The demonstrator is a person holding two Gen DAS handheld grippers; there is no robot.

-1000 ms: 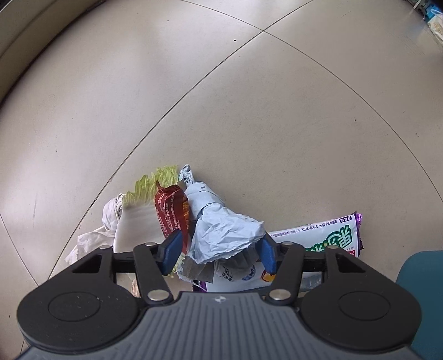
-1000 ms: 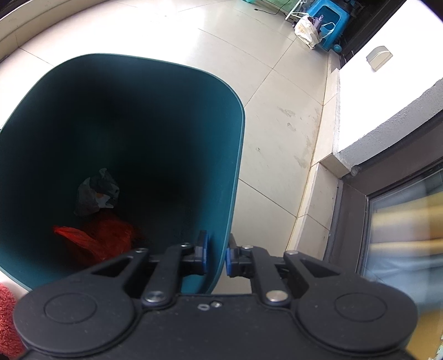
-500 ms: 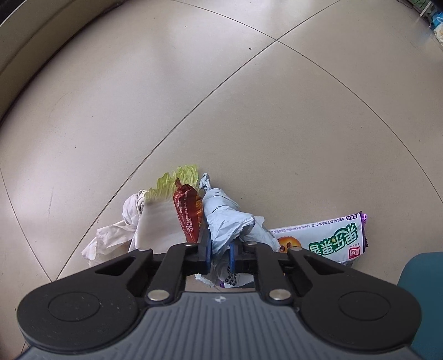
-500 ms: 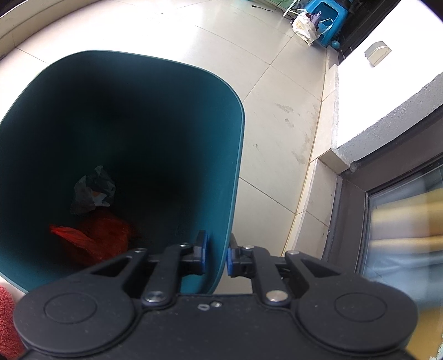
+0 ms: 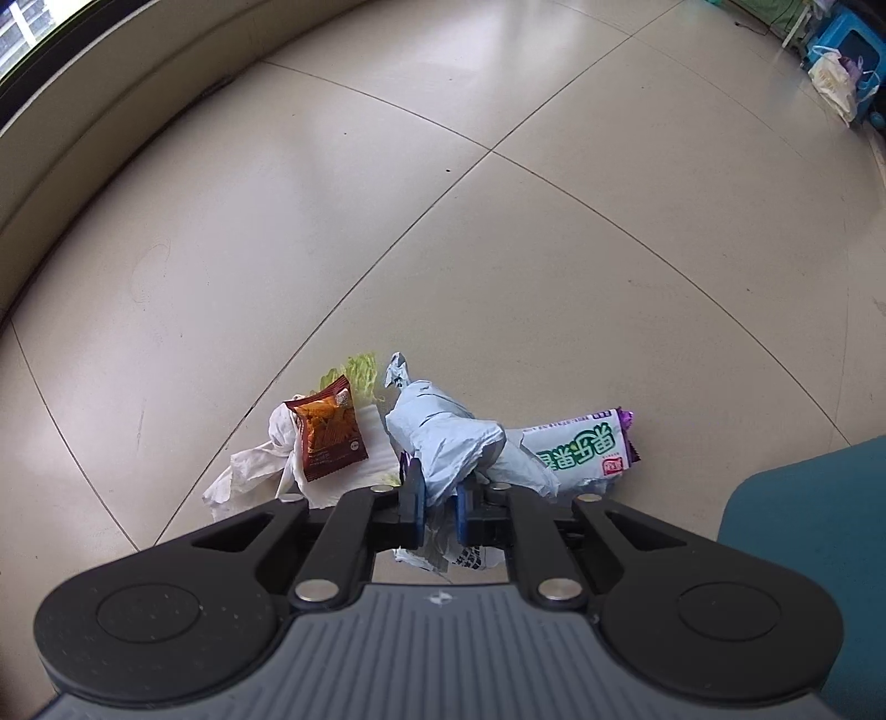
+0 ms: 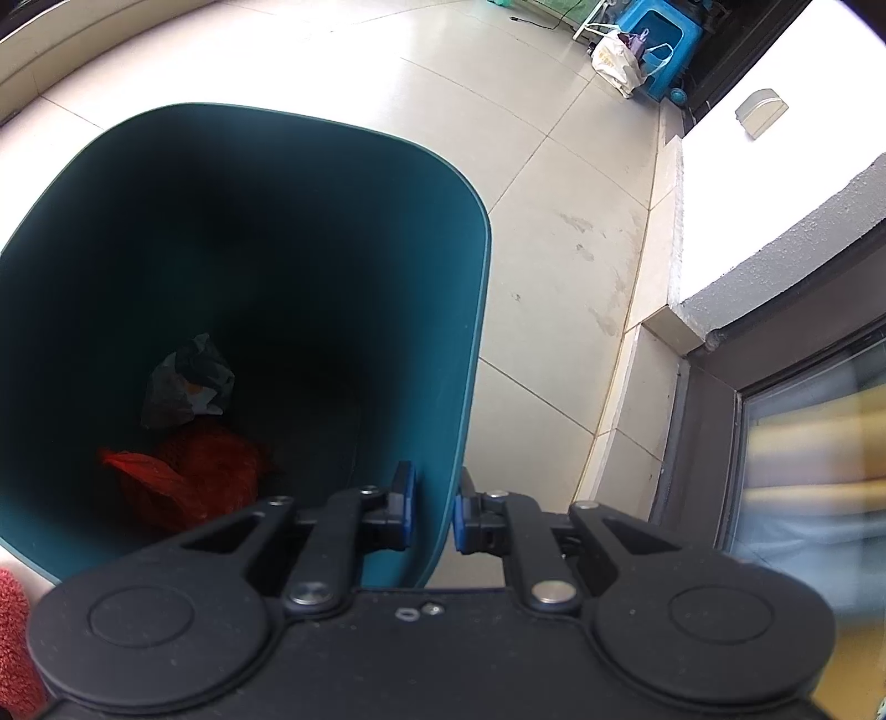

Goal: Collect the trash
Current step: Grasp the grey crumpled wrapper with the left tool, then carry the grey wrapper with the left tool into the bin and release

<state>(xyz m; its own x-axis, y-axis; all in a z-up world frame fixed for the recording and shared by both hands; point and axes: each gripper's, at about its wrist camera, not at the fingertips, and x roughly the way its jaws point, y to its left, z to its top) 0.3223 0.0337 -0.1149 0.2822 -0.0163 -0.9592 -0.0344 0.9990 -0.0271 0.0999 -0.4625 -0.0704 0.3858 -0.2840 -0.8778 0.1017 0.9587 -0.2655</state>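
My left gripper (image 5: 437, 498) is shut on a crumpled pale blue plastic bag (image 5: 443, 432), which hangs lifted above the tiled floor. Below it lie an orange-brown snack packet (image 5: 326, 437), white tissue (image 5: 249, 471), a cabbage leaf (image 5: 357, 371) and a white-and-green wrapper (image 5: 581, 448). My right gripper (image 6: 434, 507) is shut on the wall of a teal trash bin (image 6: 459, 310), with one pad inside and one outside. In the bin's bottom lie a red net bag (image 6: 183, 482) and a dark crumpled bag (image 6: 188, 382).
The bin's teal wall (image 5: 803, 531) shows at the right edge of the left wrist view. A window ledge and wall (image 6: 775, 238) run to the right of the bin. A blue stool with bags (image 6: 648, 44) stands far off. A red cloth (image 6: 14, 631) lies at the lower left.
The left jaws went from wide open to shut on the pale blue bag and lifted it off the pile; the floor litter looks smaller. The right gripper kept its hold on the bin.
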